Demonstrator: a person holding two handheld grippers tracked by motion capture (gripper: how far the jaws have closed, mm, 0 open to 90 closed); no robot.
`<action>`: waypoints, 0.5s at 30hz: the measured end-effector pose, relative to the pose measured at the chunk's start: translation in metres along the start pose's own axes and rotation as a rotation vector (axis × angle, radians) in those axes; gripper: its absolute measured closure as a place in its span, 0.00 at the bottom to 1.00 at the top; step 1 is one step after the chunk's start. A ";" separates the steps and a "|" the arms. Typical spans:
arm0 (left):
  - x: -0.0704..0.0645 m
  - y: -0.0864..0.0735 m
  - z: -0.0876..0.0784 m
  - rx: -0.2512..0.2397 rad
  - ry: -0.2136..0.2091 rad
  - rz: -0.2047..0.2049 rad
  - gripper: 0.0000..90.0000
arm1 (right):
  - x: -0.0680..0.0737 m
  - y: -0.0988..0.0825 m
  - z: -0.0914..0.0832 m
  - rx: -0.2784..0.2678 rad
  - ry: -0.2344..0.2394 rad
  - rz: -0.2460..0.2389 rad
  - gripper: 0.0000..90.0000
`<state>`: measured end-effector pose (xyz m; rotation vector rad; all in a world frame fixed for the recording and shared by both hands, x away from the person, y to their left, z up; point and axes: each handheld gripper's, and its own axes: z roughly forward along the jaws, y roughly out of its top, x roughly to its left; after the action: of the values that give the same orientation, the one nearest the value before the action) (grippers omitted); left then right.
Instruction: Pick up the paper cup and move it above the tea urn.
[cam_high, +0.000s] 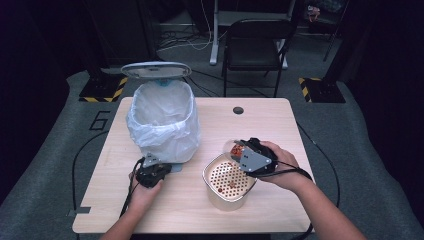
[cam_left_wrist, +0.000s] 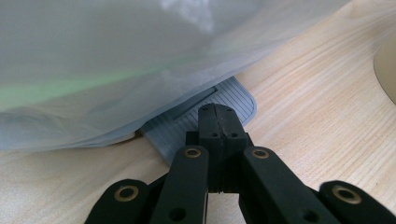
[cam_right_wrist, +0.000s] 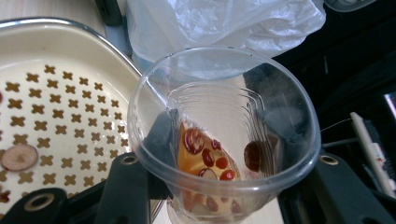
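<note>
Our right hand-held gripper (cam_high: 239, 150) pinches a clear plastic cup (cam_right_wrist: 224, 135), one black jaw against each side of its wall, so the jaws stand partly apart with the cup between them. In the right gripper view the cup lies tilted, its mouth turned toward the camera, and inside it we see an amber liquid with small red pieces (cam_right_wrist: 205, 156) gathered along the low side. From the high view, the cup hangs above the far right rim of a cream-coloured strainer pot (cam_high: 227, 182) whose inner tray is pierced with cross-shaped holes. A few reddish bits already lie on that tray, and the right gripper view shows one round slice (cam_right_wrist: 19, 157) on it.

Our left hand-held gripper (cam_left_wrist: 217, 122) has its jaws pressed together with nothing between them. Its tips rest on the ribbed grey foot pedal (cam_left_wrist: 187, 126) that sticks out from under a pedal bin (cam_high: 162, 120). The bin is lined with a white plastic bag (cam_high: 150, 135) folded over its rim, and its lid (cam_high: 156, 70) stands raised behind the opening. The bag's loose edge hangs down just above the pedal.

Bin and pot both stand on the light wooden bench (cam_high: 190, 205), the bin at the left, the pot near it at the right, the two apart. A black chair (cam_high: 257, 45) stands beyond the bench.
</note>
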<state>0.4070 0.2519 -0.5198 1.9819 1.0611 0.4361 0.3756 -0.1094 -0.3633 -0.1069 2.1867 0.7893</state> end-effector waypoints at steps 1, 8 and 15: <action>0.000 0.000 0.000 -0.001 -0.001 -0.002 1.00 | 0.001 0.001 0.000 0.001 0.008 -0.003 0.58; 0.000 0.000 0.000 -0.001 -0.002 -0.002 1.00 | 0.010 0.006 0.000 0.040 0.003 -0.111 0.58; 0.000 0.000 0.000 -0.001 -0.001 -0.003 1.00 | 0.016 0.010 -0.002 0.066 -0.001 -0.180 0.58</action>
<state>0.4069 0.2519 -0.5199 1.9792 1.0628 0.4343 0.3600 -0.0999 -0.3685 -0.2661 2.1648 0.6162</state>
